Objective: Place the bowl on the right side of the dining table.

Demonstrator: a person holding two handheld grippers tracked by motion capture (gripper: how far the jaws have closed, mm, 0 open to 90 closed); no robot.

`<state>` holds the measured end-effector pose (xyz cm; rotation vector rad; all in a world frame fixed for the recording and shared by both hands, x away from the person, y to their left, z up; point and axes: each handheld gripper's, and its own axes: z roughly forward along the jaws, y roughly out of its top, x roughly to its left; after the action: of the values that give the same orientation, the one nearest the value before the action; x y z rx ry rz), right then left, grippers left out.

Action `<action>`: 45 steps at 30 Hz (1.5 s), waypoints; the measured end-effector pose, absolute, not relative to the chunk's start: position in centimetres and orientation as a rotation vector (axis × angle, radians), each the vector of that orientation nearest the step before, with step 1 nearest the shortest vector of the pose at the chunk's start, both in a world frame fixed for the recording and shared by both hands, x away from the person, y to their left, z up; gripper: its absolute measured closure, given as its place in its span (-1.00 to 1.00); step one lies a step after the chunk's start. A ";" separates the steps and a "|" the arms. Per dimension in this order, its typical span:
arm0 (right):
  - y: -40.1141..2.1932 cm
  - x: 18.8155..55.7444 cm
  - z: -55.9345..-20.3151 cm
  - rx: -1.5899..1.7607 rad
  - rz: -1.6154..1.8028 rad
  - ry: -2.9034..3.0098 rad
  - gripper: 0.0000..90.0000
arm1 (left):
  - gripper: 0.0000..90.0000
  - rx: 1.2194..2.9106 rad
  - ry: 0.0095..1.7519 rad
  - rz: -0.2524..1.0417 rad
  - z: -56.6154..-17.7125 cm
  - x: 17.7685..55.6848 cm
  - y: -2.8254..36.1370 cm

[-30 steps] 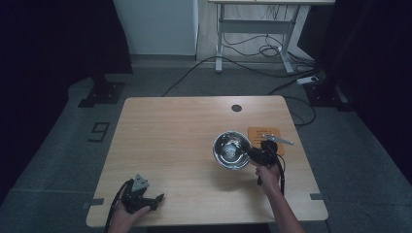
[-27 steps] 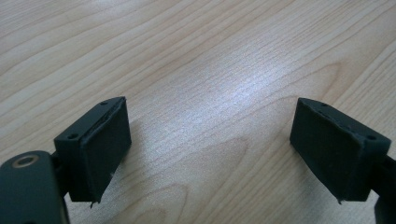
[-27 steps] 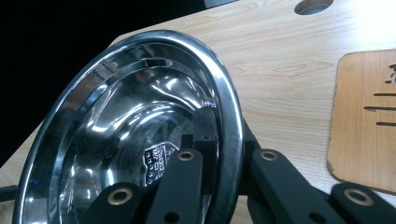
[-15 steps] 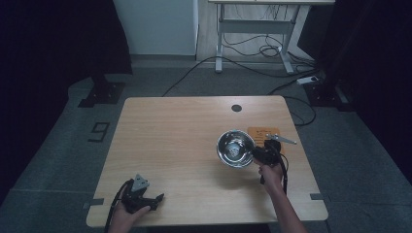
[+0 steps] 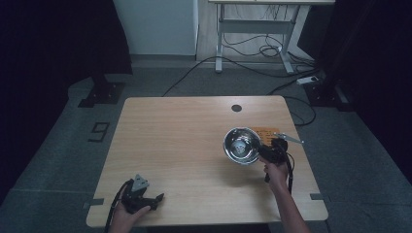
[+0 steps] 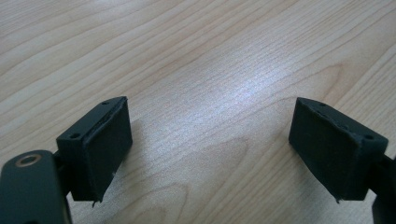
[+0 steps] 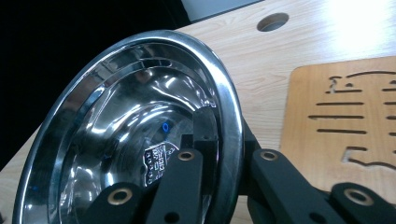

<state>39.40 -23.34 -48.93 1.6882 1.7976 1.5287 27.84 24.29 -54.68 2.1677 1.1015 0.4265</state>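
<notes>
Steel bowl (image 5: 241, 145) near table's (image 5: 184, 145) right edge

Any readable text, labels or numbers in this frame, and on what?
"9": pale figure on the floor left of the table.
Sticker inside the steel bowl, gripped at its rim by the right gripper: print too small to read.
Wooden board: cut-out marks, not legible as words.
</notes>
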 end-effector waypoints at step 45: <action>-26.3 40.7 -50.1 1.776 1.450 1.697 0.91 | -0.70 2.163 1.110 0.430 -54.7 27.8 24.3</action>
<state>40.65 -26.32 -50.11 1.7763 1.6971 1.4505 27.81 24.26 -54.67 2.1634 1.1097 0.4304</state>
